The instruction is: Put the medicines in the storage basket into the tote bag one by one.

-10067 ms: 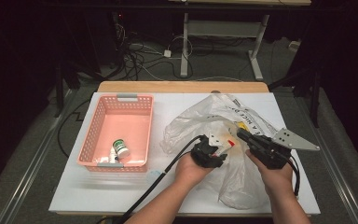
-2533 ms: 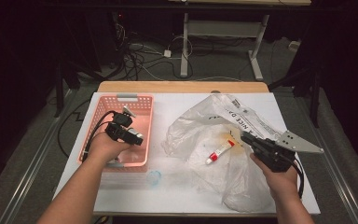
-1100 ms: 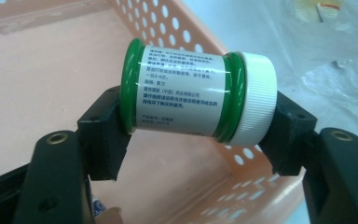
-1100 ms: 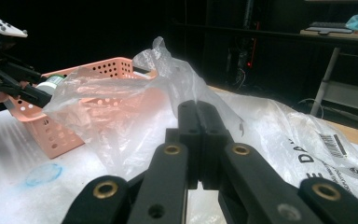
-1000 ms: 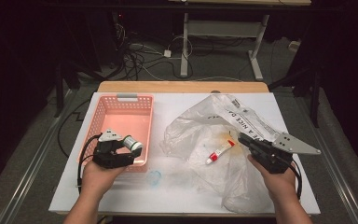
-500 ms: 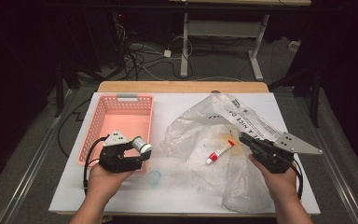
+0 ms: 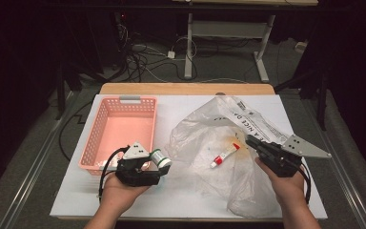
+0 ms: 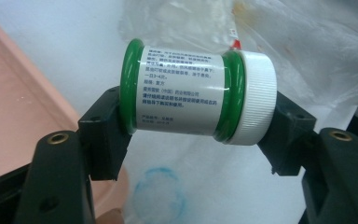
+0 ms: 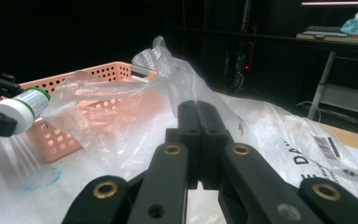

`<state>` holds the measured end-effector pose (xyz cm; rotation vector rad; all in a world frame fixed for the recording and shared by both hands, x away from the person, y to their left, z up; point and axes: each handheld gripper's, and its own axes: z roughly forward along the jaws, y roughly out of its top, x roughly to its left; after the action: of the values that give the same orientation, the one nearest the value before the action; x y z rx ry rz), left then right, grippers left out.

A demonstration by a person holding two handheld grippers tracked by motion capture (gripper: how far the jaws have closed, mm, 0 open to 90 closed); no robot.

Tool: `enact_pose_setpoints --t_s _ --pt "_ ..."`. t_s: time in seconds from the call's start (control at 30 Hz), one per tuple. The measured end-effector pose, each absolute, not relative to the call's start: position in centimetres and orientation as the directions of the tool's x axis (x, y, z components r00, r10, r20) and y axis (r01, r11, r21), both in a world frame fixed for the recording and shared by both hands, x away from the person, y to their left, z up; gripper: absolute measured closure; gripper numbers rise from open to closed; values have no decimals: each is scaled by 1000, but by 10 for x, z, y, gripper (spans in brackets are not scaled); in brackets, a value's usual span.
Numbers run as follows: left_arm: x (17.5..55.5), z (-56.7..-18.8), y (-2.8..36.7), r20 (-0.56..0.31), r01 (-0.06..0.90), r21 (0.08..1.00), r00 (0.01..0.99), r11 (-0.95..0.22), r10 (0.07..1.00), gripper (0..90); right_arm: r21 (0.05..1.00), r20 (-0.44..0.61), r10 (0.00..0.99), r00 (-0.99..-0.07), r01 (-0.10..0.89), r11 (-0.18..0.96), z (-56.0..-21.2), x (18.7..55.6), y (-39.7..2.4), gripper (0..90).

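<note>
Left gripper [image 7: 158, 164] clamps the green jar [image 8: 200, 98] end to end, base and white cap against its pads, just right of the pink basket [image 7: 119, 131]. Right gripper [image 9: 198, 112] is closed, pinching the plastic bag [image 7: 209, 138]; the red-capped tube [image 7: 224, 155] lies inside, left of it.

Bottle [image 8: 200, 95]: green body, white ribbed cap, white label with small black print. Basket [image 7: 119, 129]: salmon pink, perforated walls. Bag [image 7: 228, 143]: clear plastic with black lettering and a barcode. Tube [image 7: 224, 155]: white with red cap. Counter [image 7: 186, 200]: white, bearing a faint blue ring mark. Gripper jaws: black.
</note>
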<state>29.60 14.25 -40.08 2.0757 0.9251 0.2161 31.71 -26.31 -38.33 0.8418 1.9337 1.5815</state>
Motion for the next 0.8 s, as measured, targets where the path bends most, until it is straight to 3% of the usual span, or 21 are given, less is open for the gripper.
enact_pose_setpoints --t_s 0.8 --pt "282 -418 92 -166 494 718 806 -490 569 323 981 10 724 -690 149 128 -382 317 -259 900"
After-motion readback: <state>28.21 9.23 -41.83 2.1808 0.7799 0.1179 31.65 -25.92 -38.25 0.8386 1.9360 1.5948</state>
